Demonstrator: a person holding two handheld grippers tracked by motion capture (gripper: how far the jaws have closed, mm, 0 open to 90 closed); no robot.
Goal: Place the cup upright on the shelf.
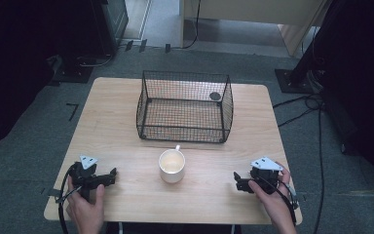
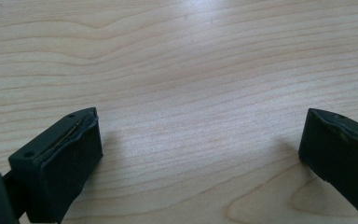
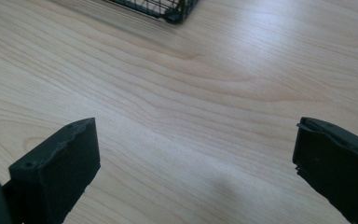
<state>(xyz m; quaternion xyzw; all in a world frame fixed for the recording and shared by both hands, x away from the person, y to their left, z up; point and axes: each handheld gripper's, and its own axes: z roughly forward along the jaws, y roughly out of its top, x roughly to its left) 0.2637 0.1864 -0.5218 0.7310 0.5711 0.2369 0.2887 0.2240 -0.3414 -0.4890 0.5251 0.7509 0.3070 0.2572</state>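
One white mug [image 1: 172,165], near centre of one wooden table [image 1: 117,126]. One wire basket [image 1: 185,106], far centre. Two grippers: left gripper [image 1: 111,176] and right gripper [image 1: 237,181], jaws spread wide, empty, flanking mug.

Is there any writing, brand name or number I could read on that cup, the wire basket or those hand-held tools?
None can be read: the white cup, the wire basket, the left gripper, the right gripper and the wooden table carry no visible words, numbers or signs.
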